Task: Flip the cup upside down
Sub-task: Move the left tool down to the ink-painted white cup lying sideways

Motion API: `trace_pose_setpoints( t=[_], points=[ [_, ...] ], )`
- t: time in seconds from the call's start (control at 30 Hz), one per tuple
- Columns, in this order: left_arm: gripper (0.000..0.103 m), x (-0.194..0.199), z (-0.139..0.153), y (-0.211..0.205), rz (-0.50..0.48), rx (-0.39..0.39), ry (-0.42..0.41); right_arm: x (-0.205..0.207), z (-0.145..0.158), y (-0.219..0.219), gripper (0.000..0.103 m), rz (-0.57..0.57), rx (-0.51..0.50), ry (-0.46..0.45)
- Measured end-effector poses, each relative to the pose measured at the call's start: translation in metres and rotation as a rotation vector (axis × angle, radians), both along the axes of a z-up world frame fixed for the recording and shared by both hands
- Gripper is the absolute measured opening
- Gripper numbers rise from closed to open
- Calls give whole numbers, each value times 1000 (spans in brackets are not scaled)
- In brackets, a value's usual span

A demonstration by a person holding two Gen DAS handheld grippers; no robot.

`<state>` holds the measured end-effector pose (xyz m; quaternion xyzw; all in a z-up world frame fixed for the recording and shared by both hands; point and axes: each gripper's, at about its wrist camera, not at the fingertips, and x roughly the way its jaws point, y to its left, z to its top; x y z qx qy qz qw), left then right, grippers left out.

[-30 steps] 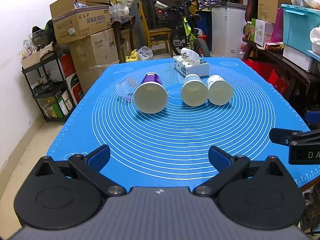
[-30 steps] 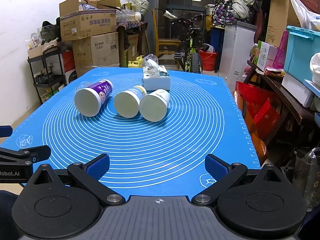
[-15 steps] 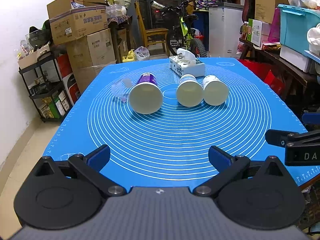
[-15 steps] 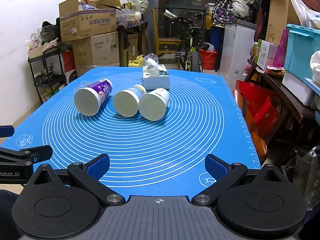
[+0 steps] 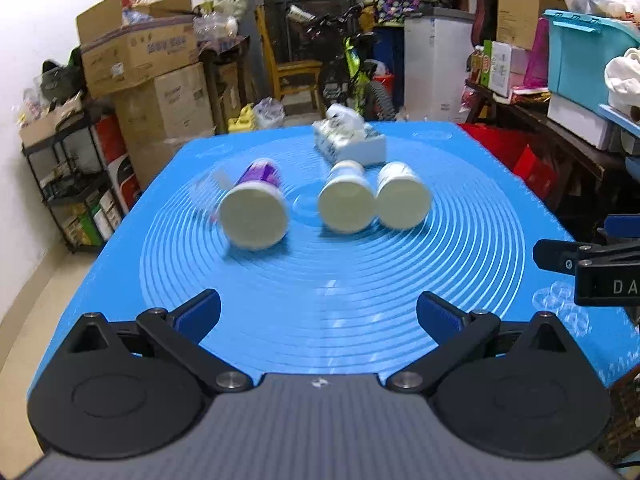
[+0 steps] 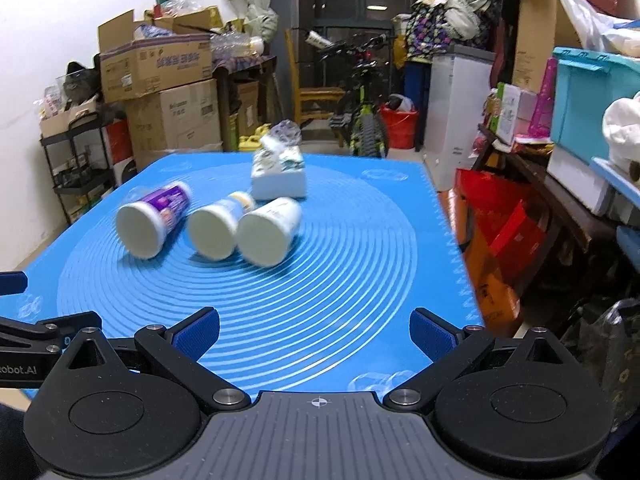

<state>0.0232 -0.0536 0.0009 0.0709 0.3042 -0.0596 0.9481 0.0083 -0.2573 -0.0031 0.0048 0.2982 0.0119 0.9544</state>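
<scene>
1. Lying on their sides on a ringed blue mat [image 5: 460,264]: purple-labelled cup [image 5: 256,208], two white paper cups [image 5: 347,206] [image 5: 402,200], tissue box [image 5: 352,144] behind.
2. Left gripper [image 5: 318,312] and right gripper [image 6: 314,330] are held spread wide, nothing grasped.
3. Red bucket [image 6: 398,126] is shown clearly only by the right wrist view.

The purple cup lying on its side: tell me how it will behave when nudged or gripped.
The purple cup lies on its side on the blue mat, so a sideways nudge would probably roll it, curving because it tapers. It looks like thin paper, so likely light and easily crushed. With nothing touching it on either side, nothing would stop a roll.
</scene>
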Motion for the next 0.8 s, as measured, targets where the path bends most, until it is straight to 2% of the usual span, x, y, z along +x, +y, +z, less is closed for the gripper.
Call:
trace_pose_setpoints(
  t=[0.13, 0.23, 0.33, 0.47, 0.57, 0.8],
  points=[
    [103, 21, 7, -25, 15, 29, -57, 18, 4, -24, 101, -46, -4, -25],
    [103, 40, 10, -44, -12, 26, -92, 34, 3, -40, 101, -77, -9, -33],
    [103, 62, 7, -64, -17, 50, -127, 52, 1, -55, 101, -104, -18, -34],
    [103, 89, -2, -87, -37, 24, -163, 70, -4, -73, 101, -135, -14, -27],
    [103, 106, -9, -108, -50, 48, -197, 80, -12, -86, 101, -160, -2, -19],
    [103, 140, -30, -136, -60, 90, -169, 97, -35, -102, 101, -190, 25, 17]
  ],
)
